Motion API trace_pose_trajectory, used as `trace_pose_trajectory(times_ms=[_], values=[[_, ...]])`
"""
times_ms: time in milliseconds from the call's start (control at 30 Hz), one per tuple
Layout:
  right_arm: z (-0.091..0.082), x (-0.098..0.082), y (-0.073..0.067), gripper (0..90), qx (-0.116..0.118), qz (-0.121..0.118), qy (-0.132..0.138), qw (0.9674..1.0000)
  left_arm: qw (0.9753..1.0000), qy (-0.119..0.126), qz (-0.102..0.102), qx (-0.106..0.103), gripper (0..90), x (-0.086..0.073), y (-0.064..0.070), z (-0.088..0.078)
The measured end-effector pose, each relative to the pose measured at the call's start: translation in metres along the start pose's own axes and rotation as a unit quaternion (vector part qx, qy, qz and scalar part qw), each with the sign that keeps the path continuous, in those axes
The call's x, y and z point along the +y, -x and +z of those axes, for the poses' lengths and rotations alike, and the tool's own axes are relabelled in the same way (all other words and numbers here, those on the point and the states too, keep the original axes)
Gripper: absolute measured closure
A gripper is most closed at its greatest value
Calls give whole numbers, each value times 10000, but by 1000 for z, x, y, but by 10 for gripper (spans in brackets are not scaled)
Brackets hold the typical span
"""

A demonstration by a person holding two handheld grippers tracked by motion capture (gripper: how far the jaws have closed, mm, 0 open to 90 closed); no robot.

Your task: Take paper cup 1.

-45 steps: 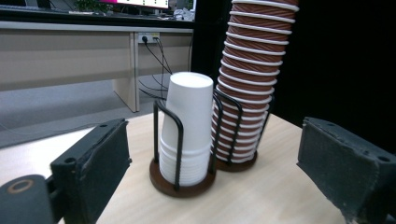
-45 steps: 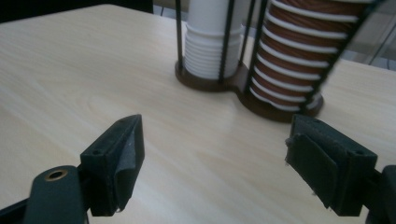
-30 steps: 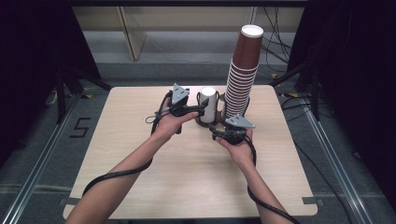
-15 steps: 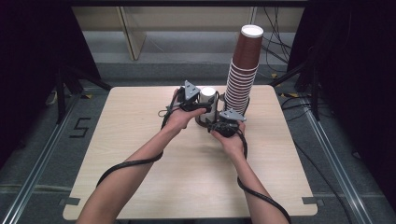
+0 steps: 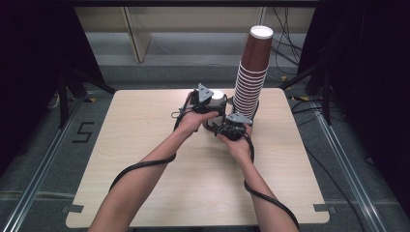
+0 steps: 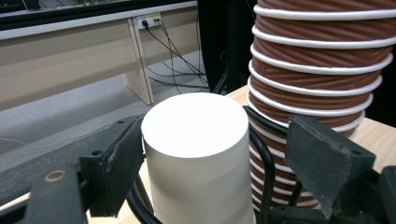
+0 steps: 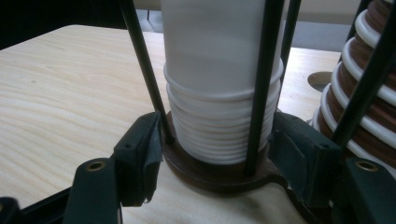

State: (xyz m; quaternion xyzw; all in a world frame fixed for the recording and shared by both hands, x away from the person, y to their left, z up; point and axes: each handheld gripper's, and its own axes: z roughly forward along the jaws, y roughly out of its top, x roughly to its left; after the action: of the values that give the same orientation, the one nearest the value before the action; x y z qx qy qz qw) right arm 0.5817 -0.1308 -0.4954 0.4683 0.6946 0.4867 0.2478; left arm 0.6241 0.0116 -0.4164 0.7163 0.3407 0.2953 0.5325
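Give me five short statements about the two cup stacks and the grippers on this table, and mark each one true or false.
1. The brown cup stack is taller than the white cup stack. True.
2. The white cups sit in a wire holder on a dark round base. True.
3. The brown stack lies on its side. False: it stands upright.
4. The right gripper clamps the holder's base. True.
5. The left gripper grips the brown stack. False: its jaws flank the top white cup, right pad clear.
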Motion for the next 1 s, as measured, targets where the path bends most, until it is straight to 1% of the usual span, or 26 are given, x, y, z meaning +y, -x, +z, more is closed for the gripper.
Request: trace_pose_trajectory(times_ms=[33,67,133,167,200,233,267,300,333,367,400,433,500,533,567,600,633,667,700,800,833,867,900,933,1000], values=[[1,1,1,355,57,-70,4,10000,10000,3,-32,26,187,1,0,1],[1,3,3,355,34,-133,5,9999,10000,14,-36,44,187,1,-1,2],[3,4,2,355,14,-45,26,10000,10000,-12,-28,71,187,2,-2,5],[5,4,2,355,-81,-53,78,9999,9999,-39,-23,97,187,2,-3,6],[5,5,2,355,15,-65,13,10000,9999,-50,-28,95,188,2,-3,7],[5,5,2,355,15,-65,13,10000,9999,-50,-28,95,191,2,-3,7],[7,4,1,355,-59,-50,20,10000,9999,-72,-50,124,194,1,-4,10],[7,4,1,355,-59,-50,20,10000,9999,-72,-50,124,199,1,-4,10],[9,4,3,356,-37,-105,8,9999,9999,-90,-65,118,209,1,-5,12],[8,5,2,357,-23,-22,-22,10000,9999,-99,-74,119,213,0,-5,13],[9,5,3,357,-61,-104,-15,9999,9998,-101,-85,120,219,1,-6,13],[9,5,2,357,-16,-17,-38,10000,9998,-98,-123,116,229,0,-6,14],[11,6,2,357,3,-52,-30,10000,9998,-104,-140,108,250,0,-5,15],[11,7,1,357,-18,-21,-22,10000,9998,-103,-122,117,261,0,-5,16],[12,7,1,358,-2,-93,-49,9999,9998,-102,-118,126,278,0,-5,16],[12,8,1,358,-41,-158,-39,9999,9998,-82,-132,133,295,0,-5,17],[12,8,1,358,-41,-158,-39,9999,9998,-82,-132,133,316,0,-5,17],[13,8,0,358,-10,-88,-37,10000,9998,-47,-176,119,331,0,-5,17],[14,7,0,358,1,-76,14,10000,9998,-27,-167,110,333,-1,-5,17],[14,7,0,361,-130,-278,-38,9995,9998,-6,-182,77,338,-2,-7,16],[14,7,0,364,-94,-170,-55,9998,9998,-9,-206,70,339,-1,-7,16],[14,8,1,367,-85,-198,-81,9997,9997,8,-230,65,339,-1,-7,16],[15,7,1,368,-163,-214,-70,9996,9997,25,-228,64,340,0,-7,15],[15,7,0,368,-103,-144,-68,9998,9997,41,-221,58,340,1,-7,14],[16,7,0,376,-136,-138,-53,9998,9997,80,-212,64,340,4,-7,13]])
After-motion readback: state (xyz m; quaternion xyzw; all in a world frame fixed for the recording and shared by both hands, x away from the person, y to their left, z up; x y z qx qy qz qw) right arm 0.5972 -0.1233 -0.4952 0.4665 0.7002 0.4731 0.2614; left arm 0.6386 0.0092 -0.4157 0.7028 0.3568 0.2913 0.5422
